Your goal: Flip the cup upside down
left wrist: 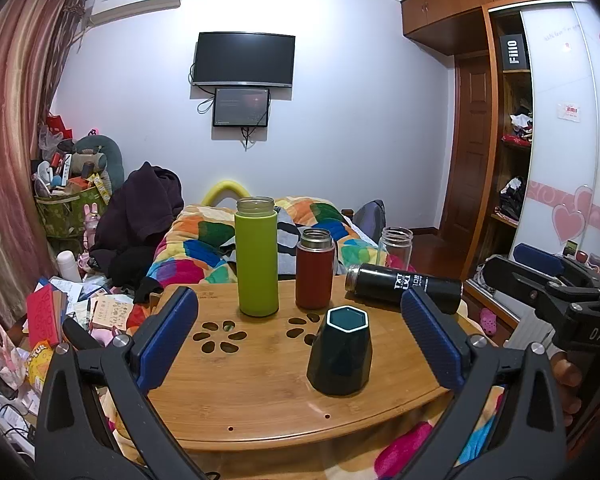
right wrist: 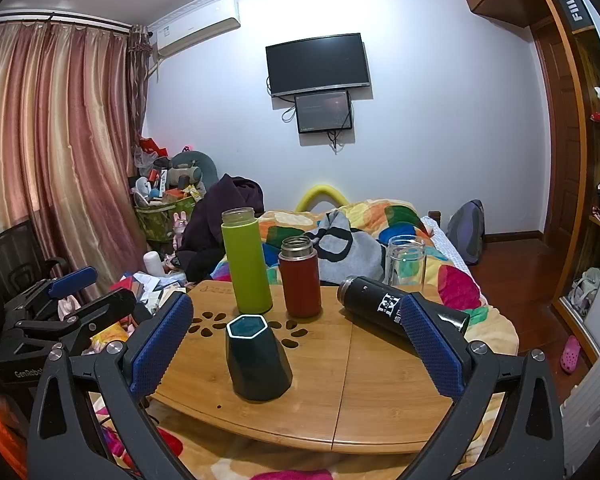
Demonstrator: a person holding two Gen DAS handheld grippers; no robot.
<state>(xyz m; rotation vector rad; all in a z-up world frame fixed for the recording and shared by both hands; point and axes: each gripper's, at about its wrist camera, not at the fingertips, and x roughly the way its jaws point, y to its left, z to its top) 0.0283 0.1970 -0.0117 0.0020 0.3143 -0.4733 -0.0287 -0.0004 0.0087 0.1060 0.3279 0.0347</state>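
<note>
Nearest the cameras, both tools hang just short of the wooden counter's (left wrist: 260,392) front edge, holding nothing. The left tool (left wrist: 300,340) has its blue pads spread wide, and the right tool (right wrist: 296,344) is spread equally wide. Each also shows at the edge of the other's view, where its opening is hard to judge.

Just beyond them, near the front of the counter, stands the task's thing: a dark green faceted cup (left wrist: 340,354) with a hexagonal, pale-edged top face. Its long axis is upright and it widens toward the counter. Whether that top face is an open mouth or a recessed base cannot be told, so how much of the flip remains is uncertain.

From the left tool the cup lies ahead and a little right of centre; from the right tool it lies ahead and a little left (right wrist: 258,360). It falls inside both spreads, and neither hand is clearly nearer.

Further back stand a lime-green bottle (left wrist: 257,256) and a red flask (left wrist: 315,270), both uncapped. To the right a black flask (left wrist: 404,286) lies on its side, partly hidden behind a pad. A clear glass jar (left wrist: 396,246) stands farthest, its foot hidden behind the black flask. The bed (left wrist: 204,240) with its patchwork quilt lies beyond.
</note>
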